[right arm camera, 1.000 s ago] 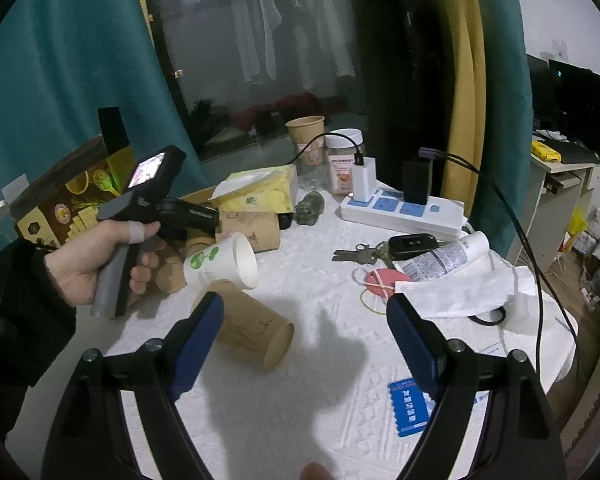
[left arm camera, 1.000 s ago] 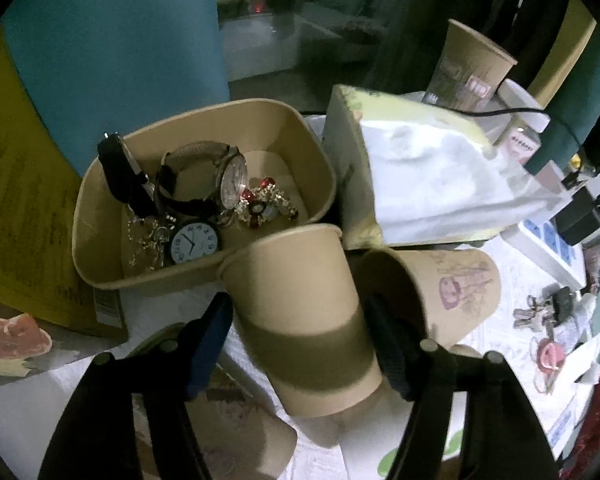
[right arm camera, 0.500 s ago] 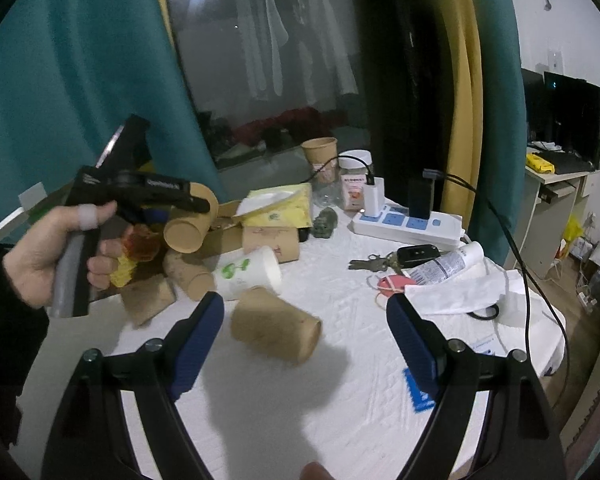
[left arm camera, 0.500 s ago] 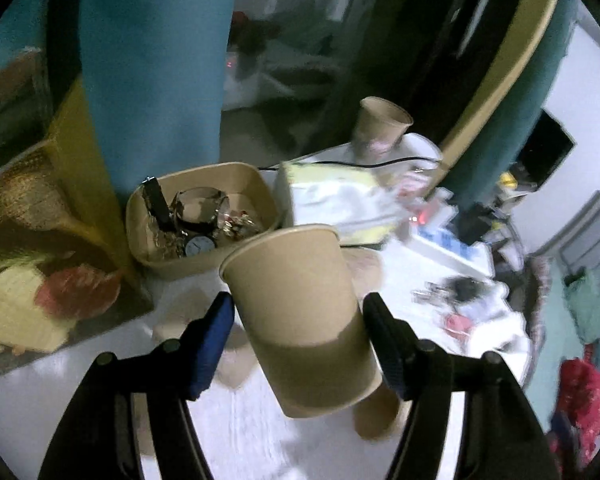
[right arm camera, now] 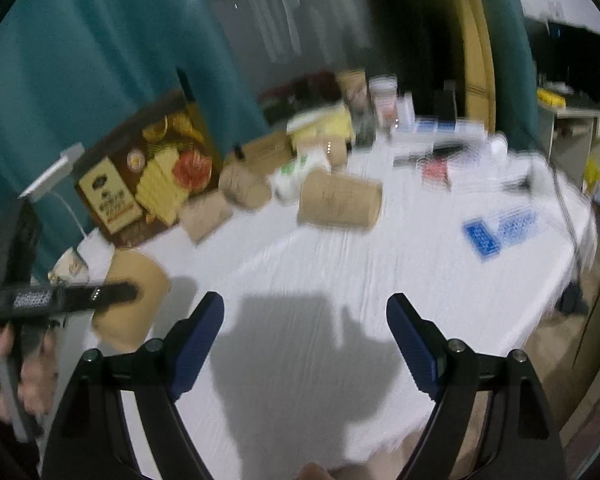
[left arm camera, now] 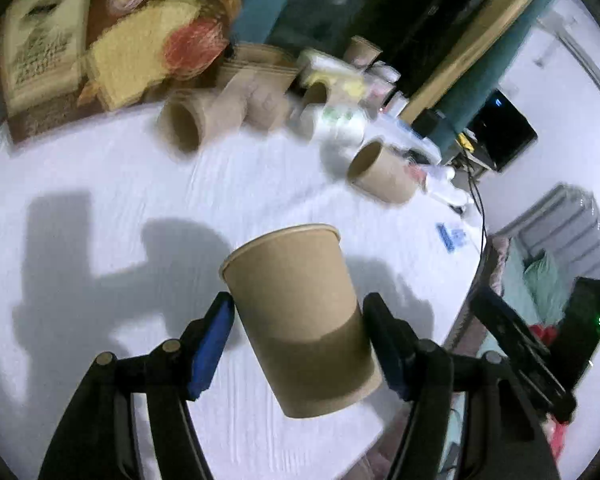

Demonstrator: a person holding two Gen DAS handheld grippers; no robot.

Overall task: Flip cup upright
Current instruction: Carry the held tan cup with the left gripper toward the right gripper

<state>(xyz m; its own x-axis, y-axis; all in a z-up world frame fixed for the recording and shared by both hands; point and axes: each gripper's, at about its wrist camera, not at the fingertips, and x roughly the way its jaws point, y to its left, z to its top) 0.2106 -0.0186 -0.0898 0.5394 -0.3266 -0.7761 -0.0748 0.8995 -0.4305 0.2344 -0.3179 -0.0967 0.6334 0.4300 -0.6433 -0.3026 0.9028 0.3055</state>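
Jaws of the left gripper [left arm camera: 298,334] clamp a brown paper cup [left arm camera: 300,316], tilted, above the white table [left arm camera: 100,168]. Right gripper [right arm camera: 306,338] jaws gape wide, holding nothing.

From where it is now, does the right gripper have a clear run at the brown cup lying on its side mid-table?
Probably yes. The right gripper is open and empty, and only bare white tablecloth lies between it and the lying cup. The left gripper, shut on another cup, is off to the side.

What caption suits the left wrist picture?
Left gripper fingers hold a brown paper cup above the white table, other cups lying beyond.
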